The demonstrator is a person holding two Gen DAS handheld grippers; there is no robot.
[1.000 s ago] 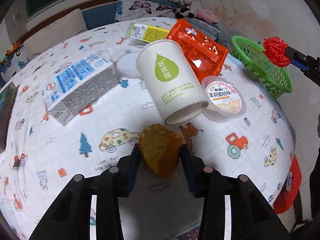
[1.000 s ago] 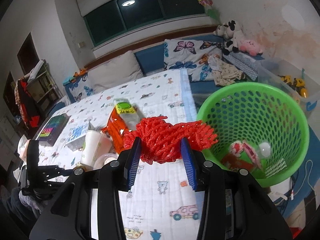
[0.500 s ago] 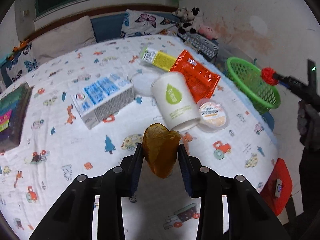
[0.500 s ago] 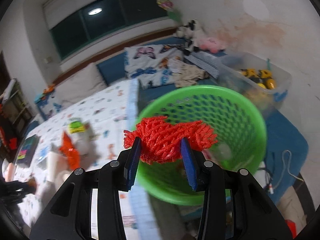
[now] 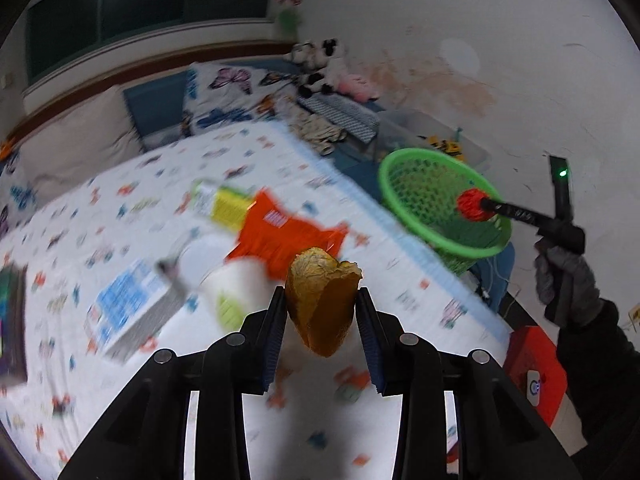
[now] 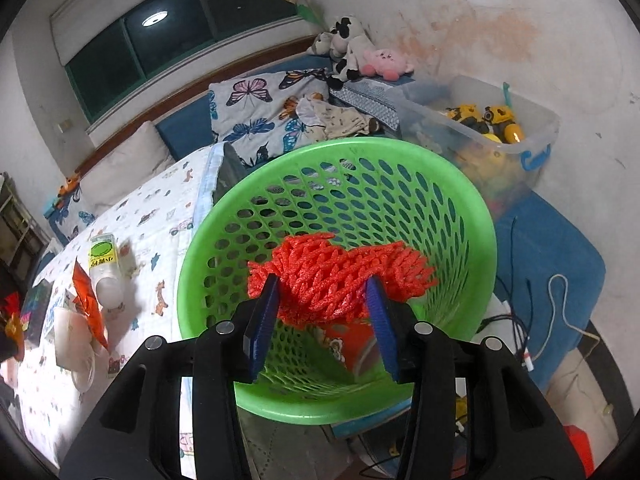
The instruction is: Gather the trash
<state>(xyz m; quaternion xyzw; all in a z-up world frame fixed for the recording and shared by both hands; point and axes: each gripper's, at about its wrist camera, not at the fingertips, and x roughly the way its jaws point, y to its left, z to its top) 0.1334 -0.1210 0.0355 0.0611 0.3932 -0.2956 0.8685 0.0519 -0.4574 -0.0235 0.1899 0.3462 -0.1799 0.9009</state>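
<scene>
Since a second ago my right gripper (image 6: pixel 322 312) has swung off the bed and now hangs over the mouth of the green perforated plastic basket (image 6: pixel 460 216), while my left gripper (image 5: pixel 320 332) has lifted clear of the bed and turned toward that same basket, blurring the bedsheet in its view. My right jaws are closed on the red foam fruit net (image 6: pixel 340 276), which bulges above and to both sides of the blue pads; its long axis runs crosswise between the fingers. From the left wrist view the net (image 5: pixel 472 205) sits above the basket's (image 5: pixel 404 168) far rim, so I judge it inside the opening and straight above the wrappers already lying at the bottom. That is the relation the next move turns on: the net is directly over the basket, so opening the right jaws should let it fall in, though foam this light may catch on a pad. My left jaws are pinched on a brownish-orange piece of fruit peel (image 5: pixel 322 304), standing roughly upright between the pads. The basket lies ahead and to the right of it, well apart, so my right hand is far nearer and should release first. Left on the cartoon-print bedsheet (image 5: pixel 132 184) are a white paper cup (image 5: pixel 236 292), an orange foil snack bag (image 5: pixel 288 236), a blue-and-white carton (image 5: pixel 132 316) and a yellow-labelled packet (image 5: pixel 224 204).
</scene>
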